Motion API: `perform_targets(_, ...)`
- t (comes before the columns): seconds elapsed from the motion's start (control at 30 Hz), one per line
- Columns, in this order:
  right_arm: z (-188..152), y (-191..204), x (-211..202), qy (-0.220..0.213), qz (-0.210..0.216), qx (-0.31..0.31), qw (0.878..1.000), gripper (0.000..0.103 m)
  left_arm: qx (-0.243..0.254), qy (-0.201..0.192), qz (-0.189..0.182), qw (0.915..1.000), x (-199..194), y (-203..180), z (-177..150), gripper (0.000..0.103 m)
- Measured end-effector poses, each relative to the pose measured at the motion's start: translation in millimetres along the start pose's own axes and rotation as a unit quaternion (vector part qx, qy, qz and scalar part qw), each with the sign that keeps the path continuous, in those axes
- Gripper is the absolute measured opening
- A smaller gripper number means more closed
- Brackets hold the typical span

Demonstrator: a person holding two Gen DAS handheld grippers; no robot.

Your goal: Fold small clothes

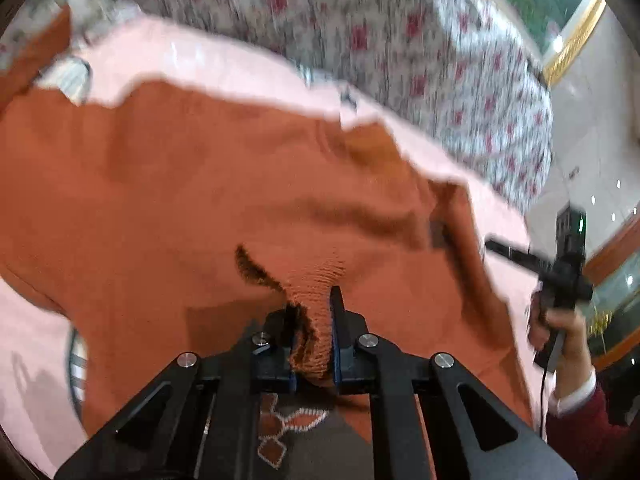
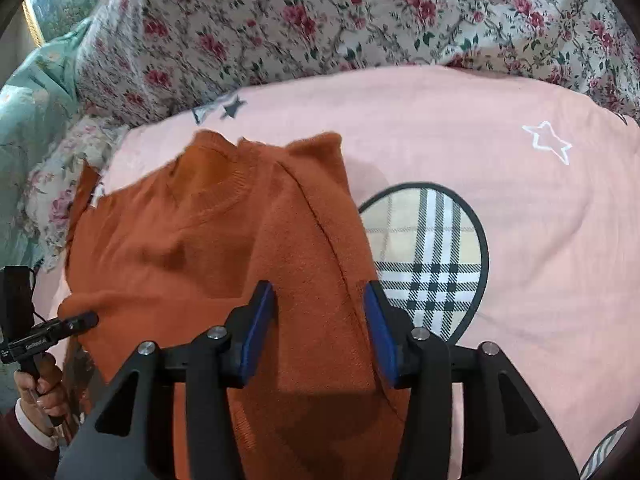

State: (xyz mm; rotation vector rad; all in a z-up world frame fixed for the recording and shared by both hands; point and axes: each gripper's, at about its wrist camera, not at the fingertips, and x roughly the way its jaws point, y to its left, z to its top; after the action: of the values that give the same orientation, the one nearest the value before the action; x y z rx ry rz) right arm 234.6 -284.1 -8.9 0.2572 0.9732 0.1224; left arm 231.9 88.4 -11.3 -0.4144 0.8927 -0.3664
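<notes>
Item: sweater point(image 2: 208, 248), orange knit, on pink bed cover point(image 2: 520, 220).
L gripper point(image 1: 312, 320): fingers narrow, clamped on bunched ribbed hem; rest of sweater runs ahead of fingers, long axis away from them.
R gripper point(image 2: 318, 320): fingers wide, nothing pinched; sleeve seam lies between and below them.
Both tilt down; L is the holding hand.

bedding: pink sheet point(image 2: 500, 208) with a white star outline and a plaid oval patch | behind it: floral quilt point(image 2: 320, 20), red roses on cream | left edge: pale green cloth point(image 2: 32, 96) | room: gold picture frame point(image 1: 576, 36), glossy pale floor point(image 1: 588, 152) with reflected lights
</notes>
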Motion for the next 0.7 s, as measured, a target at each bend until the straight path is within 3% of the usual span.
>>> perform_targets(0.03, -0.8, 3.0, -2.9, -0.006, -0.004, -0.009, 1.000, 0.069, -0.006, -0.013, -0.003, 0.9999, -5.4, 1.9, 1.8, 0.010)
perform_targets(0.07, -1.1, 8.1, -5.3, -0.013, -0.008, -0.025, 1.000, 0.070, -0.017, -0.026, -0.006, 0.9995, -9.9, 5.6, 3.7, 0.010)
perform_targets(0.17, 2.0, 19.6, 4.7, -0.003, -0.027, -0.057, 0.998, 0.070, -0.019, -0.023, 0.010, 0.9995, -7.4, 9.5, 2.7, 0.010)
perform_targets(0.27, 1.1, 16.7, 32.1, 0.033, -0.037, -0.043, 0.998, 0.070, -0.031, -0.013, 0.012, 0.9994, -3.3, 13.8, 0.1, 0.010)
perform_targets(0.3, 0.4, 13.6, 37.9, 0.041, -0.042, -0.038, 0.998, 0.053, -0.033, -0.011, 0.012, 0.9993, -2.5, 14.7, 0.2, 0.010)
perform_targets(0.33, -0.8, 8.0, 43.2, 0.049, -0.049, -0.029, 0.997, 0.012, -0.032, -0.009, 0.010, 0.9994, -2.0, 13.8, 1.7, 0.010)
perform_targets(0.4, 0.7, -8.0, 34.3, 0.030, -0.043, 0.008, 0.999, 0.011, -0.020, -0.013, 0.006, 0.9997, -1.5, 5.3, 7.8, 0.010)
perform_targets(0.47, 9.1, -28.5, 3.6, -0.021, -0.063, 0.041, 0.997, 0.010, -0.004, -0.021, -0.001, 0.9998, 0.0, -6.1, 15.0, 0.010)
perform_targets(0.53, 16.0, -51.7, -19.6, -0.051, -0.046, 0.088, 0.994, 0.010, 0.002, -0.028, -0.013, 0.9995, 8.6, -16.7, 26.6, 0.010)
perform_targets(0.63, 17.6, -79.6, -23.1, -0.049, -0.050, 0.130, 0.989, 0.004, 0.006, -0.029, -0.001, 0.9996, 29.7, -19.4, 36.5, 0.011)
perform_targets(0.67, 15.7, -87.5, -18.6, -0.041, -0.046, 0.145, 0.988, 0.004, 0.000, -0.016, 0.008, 0.9998, 40.9, -15.2, 37.0, 0.011)
perform_targets(0.7, 13.3, -91.5, -14.1, -0.032, -0.067, 0.144, 0.987, 0.002, -0.008, -0.002, 0.009, 0.9999, 48.0, -11.2, 37.6, 0.011)
